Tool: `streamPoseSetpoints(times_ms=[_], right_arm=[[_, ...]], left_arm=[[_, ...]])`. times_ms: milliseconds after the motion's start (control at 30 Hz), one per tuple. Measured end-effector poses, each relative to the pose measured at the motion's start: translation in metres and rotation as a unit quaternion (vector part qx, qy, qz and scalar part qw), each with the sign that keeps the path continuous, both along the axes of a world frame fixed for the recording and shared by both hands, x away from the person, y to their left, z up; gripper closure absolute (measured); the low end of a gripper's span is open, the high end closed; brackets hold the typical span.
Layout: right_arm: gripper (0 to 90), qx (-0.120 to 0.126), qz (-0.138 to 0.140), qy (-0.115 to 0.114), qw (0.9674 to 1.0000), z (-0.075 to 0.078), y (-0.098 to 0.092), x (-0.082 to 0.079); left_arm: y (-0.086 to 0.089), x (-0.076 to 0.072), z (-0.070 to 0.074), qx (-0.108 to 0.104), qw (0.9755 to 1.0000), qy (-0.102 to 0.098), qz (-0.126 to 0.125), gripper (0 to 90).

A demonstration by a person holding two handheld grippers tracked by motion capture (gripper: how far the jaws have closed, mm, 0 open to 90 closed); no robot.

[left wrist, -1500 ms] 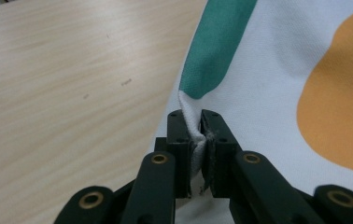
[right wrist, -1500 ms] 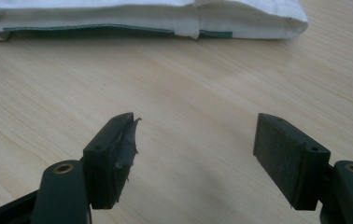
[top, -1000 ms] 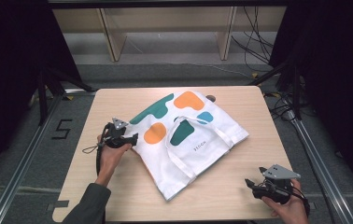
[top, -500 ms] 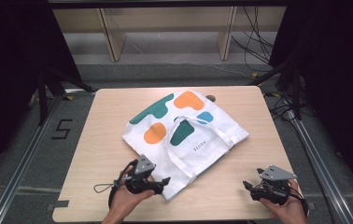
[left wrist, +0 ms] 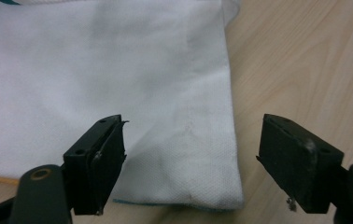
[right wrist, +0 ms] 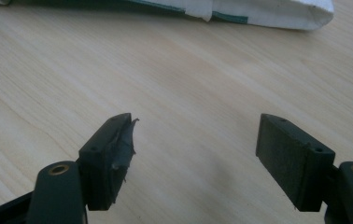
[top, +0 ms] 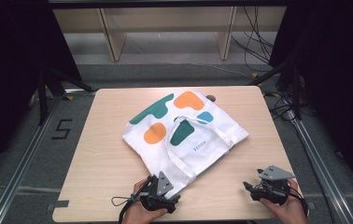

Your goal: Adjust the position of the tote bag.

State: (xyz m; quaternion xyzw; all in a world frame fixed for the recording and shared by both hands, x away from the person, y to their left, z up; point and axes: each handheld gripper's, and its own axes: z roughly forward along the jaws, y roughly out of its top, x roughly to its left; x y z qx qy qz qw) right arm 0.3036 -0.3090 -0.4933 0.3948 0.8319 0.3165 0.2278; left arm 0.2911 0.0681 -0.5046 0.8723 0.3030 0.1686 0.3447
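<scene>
You are bringing your left gripper (top: 167, 201) up to the corner of the tote bag (top: 184, 135) nearest the table's (top: 104, 154) near edge, and its jaws are standing wide apart, straddling that corner; in the left gripper view the white cloth (left wrist: 118, 84) is lying between and beyond the two black jaws, with its hem running along the wood just in front of them. That placement looks to me like a set-up for pinching the corner, though nothing is clamped yet. Your right gripper (top: 254, 190) is waiting near the table's near right corner, well apart from the bag, its jaws also spread and holding nothing; in the right gripper view bare wood is showing between them and the bag's edge (right wrist: 258, 14) is lying far ahead. The bag is lying flat around the middle of the table, turned at an angle to its edges: its long axis is running from the near corner by your left gripper toward the far edge, leaning right. Its handles (top: 198, 140) are resting looped on top of the cloth. I cannot tell which end is the mouth.
</scene>
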Motion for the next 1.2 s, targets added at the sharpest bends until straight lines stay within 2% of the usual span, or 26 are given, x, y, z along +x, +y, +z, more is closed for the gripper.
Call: streamPoseSetpoints(times_ms=[33, 133, 167, 200, 333, 367, 400, 467, 500, 533, 567, 600, 667, 700, 733, 767, 800, 900, 933, 967, 1000, 1033, 1100, 1133, 1167, 1200], right_arm=[[28.6, 0.005, 0.001, -0.010, 0.9999, 0.000, 0.001, 0.000], [28.6, 0.004, 0.004, -0.009, 0.9999, 0.000, 0.000, 0.001], [28.6, 0.001, 0.006, -0.007, 1.0000, 0.000, 0.000, 0.001], [28.6, 0.004, 0.002, -0.010, 0.9999, 0.000, 0.000, 0.000], [28.6, 0.003, 0.006, -0.009, 0.9999, -0.001, 0.000, 0.001], [28.5, 0.001, 0.000, -0.003, 1.0000, -0.001, 0.000, 0.000], [28.5, 0.009, -0.007, 0.006, 0.9999, 0.000, 0.002, -0.002], [28.5, 0.000, 0.007, -0.012, 0.9999, 0.000, 0.000, 0.001], [28.5, 0.004, 0.004, -0.007, 1.0000, -0.001, 0.000, 0.001], [28.5, 0.004, 0.004, -0.007, 1.0000, -0.001, 0.000, 0.001], [28.3, 0.004, -0.004, 0.004, 1.0000, -0.001, 0.001, 0.000], [28.3, 0.003, 0.001, 0.000, 1.0000, -0.001, 0.000, 0.000], [28.3, 0.001, 0.009, -0.007, 0.9999, 0.000, 0.000, 0.001], [28.3, -0.001, 0.007, -0.009, 0.9999, -0.001, 0.000, 0.001], [28.3, 0.002, 0.000, 0.003, 1.0000, -0.001, 0.001, -0.001], [28.3, 0.001, 0.008, -0.004, 1.0000, -0.002, 0.000, 0.001], [28.3, 0.001, 0.008, -0.004, 1.0000, -0.002, 0.000, 0.001], [28.3, 0.008, 0.002, -0.001, 1.0000, -0.001, 0.002, 0.000], [28.3, 0.001, 0.000, -0.009, 1.0000, -0.001, 0.001, 0.001], [28.2, -0.004, 0.003, -0.009, 0.9999, -0.001, 0.002, 0.002], [28.3, 0.004, 0.004, -0.011, 0.9999, 0.000, 0.005, 0.003], [28.3, -0.004, 0.006, -0.027, 0.9996, 0.001, 0.006, 0.005], [28.3, -0.005, 0.012, -0.036, 0.9993, 0.001, 0.011, 0.010], [28.3, -0.007, 0.016, -0.032, 0.9993, -0.001, 0.014, 0.013], [28.3, -0.008, 0.017, -0.026, 0.9995, -0.001, 0.017, 0.015], [28.3, -0.018, 0.026, -0.034, 0.9990, -0.002, 0.019, 0.019]], left_arm=[[0.000, 0.000, -0.002, 0.019, 0.9997, -0.012, 0.004, 27.5], [0.001, 0.000, -0.003, 0.020, 0.9996, -0.019, 0.004, 33.1], [0.003, -0.001, -0.001, 0.027, 0.9995, -0.015, 0.001, 36.0], [0.004, -0.001, -0.002, 0.021, 0.9996, -0.019, -0.005, 40.6], [0.009, -0.002, 0.002, 0.021, 0.9992, -0.022, -0.025, 52.4], [0.012, -0.004, 0.003, 0.023, 0.9991, -0.024, -0.026, 59.5], [0.014, -0.004, 0.003, 0.026, 0.9987, -0.030, -0.032, 61.4], [0.021, -0.003, 0.005, 0.014, 0.9988, -0.033, -0.032, 66.5], [0.021, -0.003, 0.005, 0.014, 0.9988, -0.033, -0.032, 68.3], [0.025, -0.003, 0.006, 0.015, 0.9989, -0.033, -0.031, 68.3], [0.032, -0.002, 0.007, 0.024, 0.9984, -0.043, -0.025, 71.6], [0.038, -0.001, 0.008, 0.022, 0.9986, -0.042, -0.023, 77.2], [0.049, 0.001, 0.010, 0.023, 0.9985, -0.046, -0.016, 80.5], [0.061, 0.003, 0.013, 0.032, 0.9984, -0.048, -0.004, 82.5], [0.069, 0.005, 0.012, 0.026, 0.9985, -0.047, 0.006, 83.0], [0.069, 0.005, 0.012, 0.026, 0.9985, -0.047, 0.006, 83.2], [0.078, 0.006, 0.012, 0.032, 0.9982, -0.047, 0.019, 83.2], [0.097, 0.009, 0.012, 0.029, 0.9978, -0.044, 0.041, 83.2], [0.104, 0.010, 0.012, 0.033, 0.9973, -0.042, 0.049, 83.0], [0.111, 0.011, 0.013, 0.028, 0.9970, -0.044, 0.058, 82.5], [0.121, 0.011, 0.014, 0.022, 0.9966, -0.050, 0.062, 81.5], [0.125, 0.011, 0.014, 0.020, 0.9960, -0.051, 0.070, 80.9], [0.130, 0.012, 0.012, 0.021, 0.9953, -0.049, 0.081, 79.6], [0.131, 0.012, 0.012, 0.030, 0.9949, -0.044, 0.086, 78.9], [0.131, 0.013, 0.010, 0.016, 0.9951, -0.044, 0.087, 78.3], [0.132, 0.013, 0.013, 0.026, 0.9950, -0.044, 0.085, 77.2]])
